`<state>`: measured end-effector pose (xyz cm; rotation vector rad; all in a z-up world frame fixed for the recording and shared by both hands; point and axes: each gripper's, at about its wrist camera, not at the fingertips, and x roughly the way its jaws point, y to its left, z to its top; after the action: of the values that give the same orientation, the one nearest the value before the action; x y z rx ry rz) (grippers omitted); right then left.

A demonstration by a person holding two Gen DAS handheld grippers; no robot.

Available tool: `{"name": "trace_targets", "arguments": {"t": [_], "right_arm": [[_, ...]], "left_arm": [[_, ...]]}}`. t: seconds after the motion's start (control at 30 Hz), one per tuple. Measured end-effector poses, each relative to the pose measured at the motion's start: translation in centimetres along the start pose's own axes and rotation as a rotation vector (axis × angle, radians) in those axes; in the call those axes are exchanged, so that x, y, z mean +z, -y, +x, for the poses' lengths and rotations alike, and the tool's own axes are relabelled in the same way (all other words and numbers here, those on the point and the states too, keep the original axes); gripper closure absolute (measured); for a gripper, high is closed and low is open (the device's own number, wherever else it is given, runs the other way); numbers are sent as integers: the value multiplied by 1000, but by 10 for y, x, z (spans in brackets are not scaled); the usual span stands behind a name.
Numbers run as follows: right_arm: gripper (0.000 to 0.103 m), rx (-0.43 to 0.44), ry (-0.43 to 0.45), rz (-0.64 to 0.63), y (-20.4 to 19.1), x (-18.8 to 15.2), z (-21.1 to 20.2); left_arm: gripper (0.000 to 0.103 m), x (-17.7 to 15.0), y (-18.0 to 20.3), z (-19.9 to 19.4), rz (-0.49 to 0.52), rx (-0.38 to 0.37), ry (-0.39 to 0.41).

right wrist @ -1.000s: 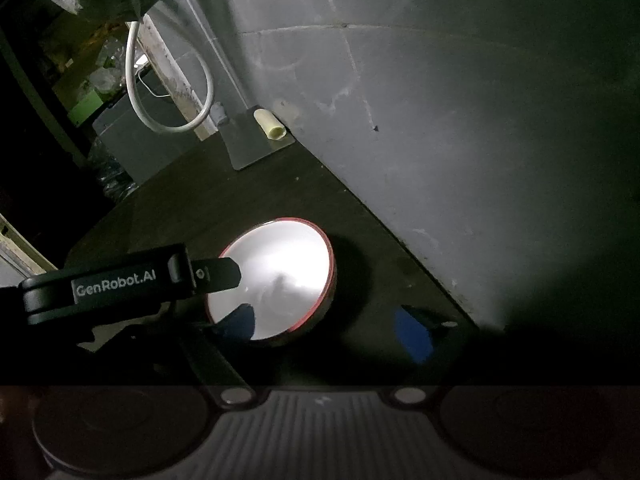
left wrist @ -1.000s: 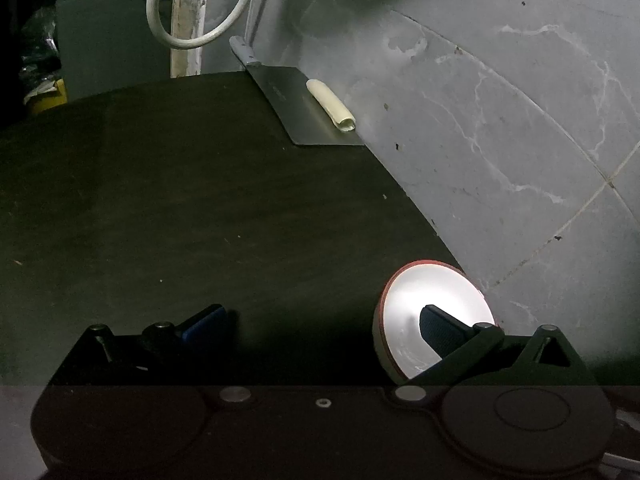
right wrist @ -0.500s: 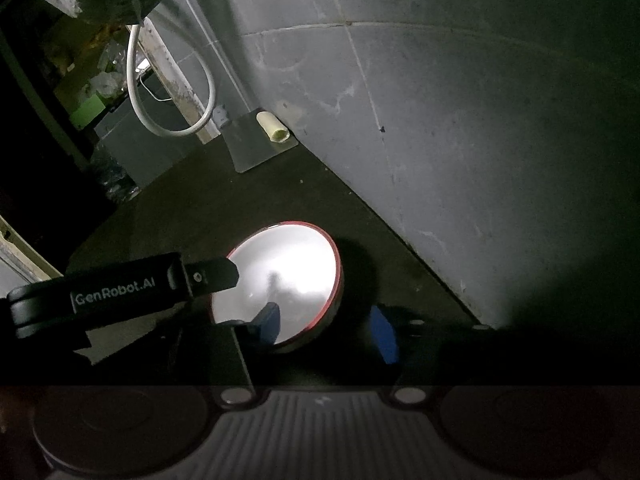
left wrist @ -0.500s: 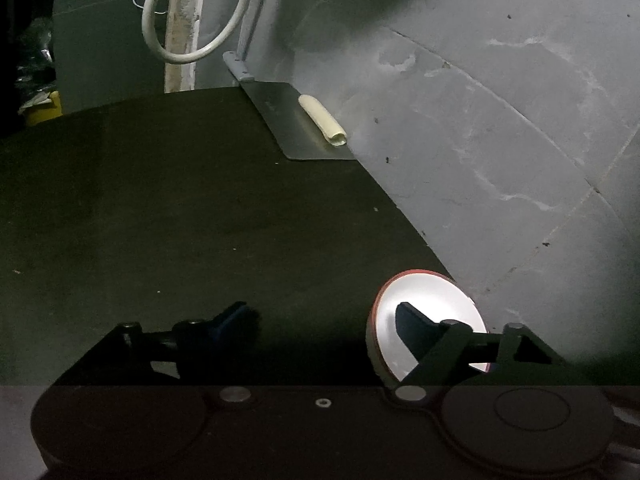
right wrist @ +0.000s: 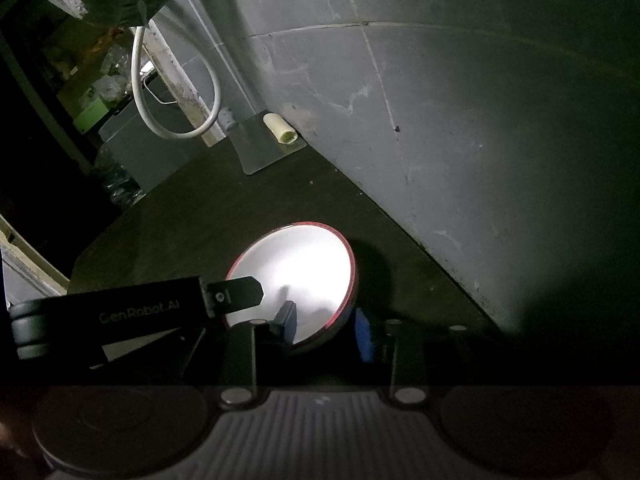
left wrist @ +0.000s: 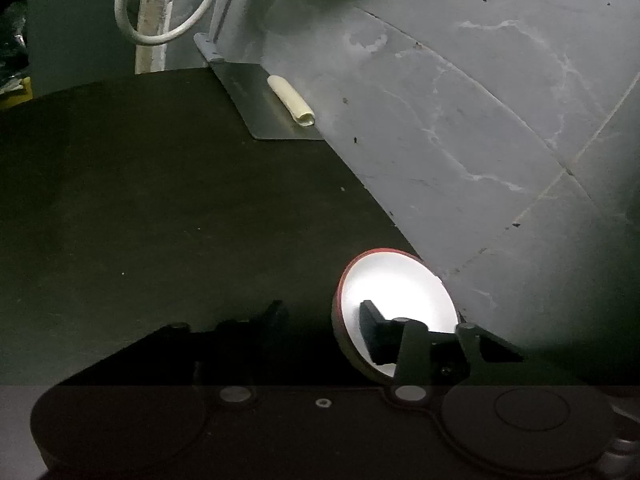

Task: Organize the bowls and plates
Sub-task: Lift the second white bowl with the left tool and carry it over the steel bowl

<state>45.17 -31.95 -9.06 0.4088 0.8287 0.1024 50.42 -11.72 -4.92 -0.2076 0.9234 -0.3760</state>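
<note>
A white bowl with a red rim (left wrist: pixel 394 292) (right wrist: pixel 300 276) sits on the dark table near the grey wall. My left gripper (left wrist: pixel 324 320) straddles the bowl's left rim, one finger inside the bowl and one outside on the table, jaws narrowed but apart from the rim. My right gripper (right wrist: pixel 328 322) straddles the bowl's near right rim, left blue pad inside, right pad outside, a small gap still showing. The left gripper's body also shows in the right wrist view (right wrist: pixel 120 316).
A cleaver (left wrist: pixel 264 104) (right wrist: pixel 264 148) with a pale roll (left wrist: pixel 290 100) on its blade lies at the table's far end by the wall. A white hose loop (left wrist: pixel 160 12) hangs behind. The tiled wall (left wrist: pixel 480 120) runs along the table's right edge.
Both grippers have narrowed around the bowl's rim over the last second. The right gripper moved in so its left finger is inside the bowl. The bowl stays on the table.
</note>
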Motion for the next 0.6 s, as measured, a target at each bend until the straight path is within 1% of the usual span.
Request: {"name": "trace_targets", "arguments": {"t": [0.1, 0.13, 0.33, 0.6], "right_arm": [[73, 3, 0, 1, 0, -1, -1], [75, 4, 0, 2, -1, -2, -1], [77, -3, 3, 1, -5, -5, -6], [77, 2, 35, -1, -14, -11, -25]], "left_arm": [[79, 0, 0, 1, 0, -29, -13], [86, 0, 0, 2, -3, -43, -22], [86, -5, -1, -2, 1, -54, -29], [86, -9, -1, -23, 24, -63, -3]]}}
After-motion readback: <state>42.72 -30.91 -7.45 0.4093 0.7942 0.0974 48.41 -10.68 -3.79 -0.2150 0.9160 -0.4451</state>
